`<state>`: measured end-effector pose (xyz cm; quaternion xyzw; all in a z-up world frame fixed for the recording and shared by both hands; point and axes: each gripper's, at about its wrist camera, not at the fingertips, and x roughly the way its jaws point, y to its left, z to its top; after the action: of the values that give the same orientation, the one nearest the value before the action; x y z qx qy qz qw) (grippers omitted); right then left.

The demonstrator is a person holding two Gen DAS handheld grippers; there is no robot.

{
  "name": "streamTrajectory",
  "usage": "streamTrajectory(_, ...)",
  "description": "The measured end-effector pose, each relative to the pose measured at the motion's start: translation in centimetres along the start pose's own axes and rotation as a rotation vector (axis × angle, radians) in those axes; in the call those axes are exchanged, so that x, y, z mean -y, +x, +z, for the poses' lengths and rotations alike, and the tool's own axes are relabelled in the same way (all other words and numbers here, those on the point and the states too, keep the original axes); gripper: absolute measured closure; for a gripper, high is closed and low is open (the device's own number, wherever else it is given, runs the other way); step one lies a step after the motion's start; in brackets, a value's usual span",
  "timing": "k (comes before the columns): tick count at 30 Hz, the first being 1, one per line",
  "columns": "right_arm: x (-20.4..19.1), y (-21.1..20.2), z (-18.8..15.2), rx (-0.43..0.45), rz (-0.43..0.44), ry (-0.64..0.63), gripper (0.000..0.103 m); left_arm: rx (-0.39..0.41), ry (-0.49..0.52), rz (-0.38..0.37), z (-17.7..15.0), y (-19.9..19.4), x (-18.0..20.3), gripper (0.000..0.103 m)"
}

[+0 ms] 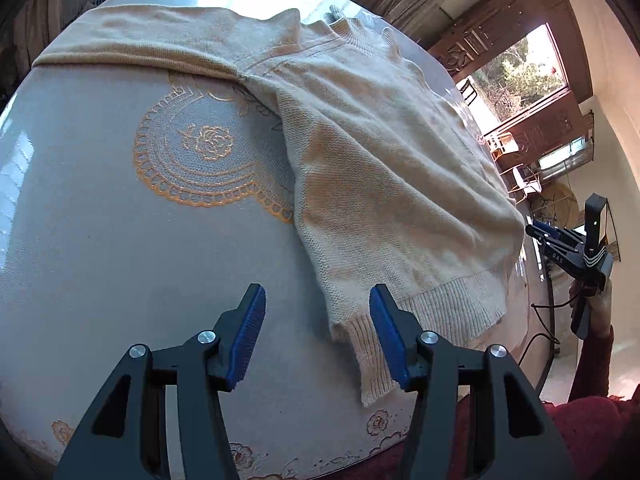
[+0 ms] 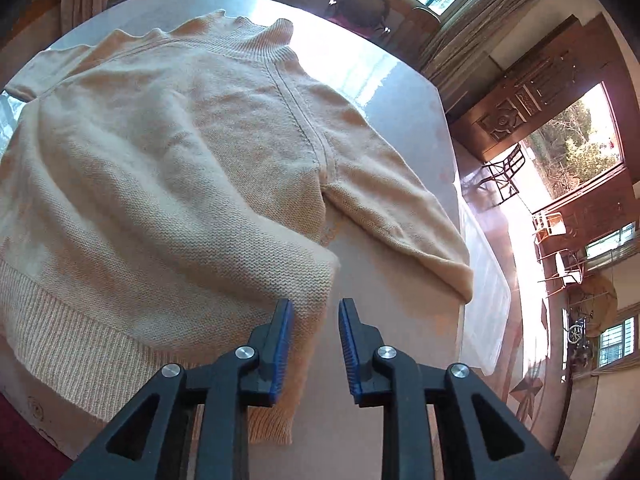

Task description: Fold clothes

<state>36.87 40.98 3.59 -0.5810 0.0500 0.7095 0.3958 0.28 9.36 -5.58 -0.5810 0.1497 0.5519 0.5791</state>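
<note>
A cream knit sweater (image 1: 360, 152) lies spread on the round table, collar (image 1: 344, 26) at the far side and one sleeve (image 1: 128, 40) stretched out to the left. My left gripper (image 1: 318, 320) hovers open over the near ribbed hem (image 1: 448, 304); a ribbed hem corner (image 1: 366, 364) lies just inside its right finger, unpressed. In the right wrist view, my right gripper (image 2: 314, 332) hangs above the sweater's (image 2: 160, 168) near edge. Its jaws stand a narrow gap apart with nothing clamped between them. The other sleeve (image 2: 400, 216) runs to the table's right edge. The right gripper (image 1: 560, 240) also shows at the far right.
The table wears a grey cloth with a gold lace medallion (image 1: 200, 152), bare on the left. A hand in a red sleeve (image 1: 592, 352) holds the right tool beyond the table's edge. Carved wooden doors (image 2: 520, 112), chairs (image 2: 560, 264) and windows stand in the room behind.
</note>
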Motion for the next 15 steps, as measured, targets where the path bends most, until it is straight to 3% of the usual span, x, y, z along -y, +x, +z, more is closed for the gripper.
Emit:
streamTrajectory(4,-2.5,-1.1,0.3,0.030,0.137,-0.012,0.079,-0.028,0.000,-0.010,-0.4,1.6,1.0,0.046)
streamTrajectory(9,-4.4,-0.8,-0.4,0.035,0.249,-0.016,0.079,-0.061,-0.057,-0.124,-0.9,2.5,0.8,0.044)
streamTrajectory(15,-4.7,0.2,-0.6,0.019,0.299,0.012,0.079,-0.073,-0.066,-0.172,-1.4,3.8,1.5,0.048)
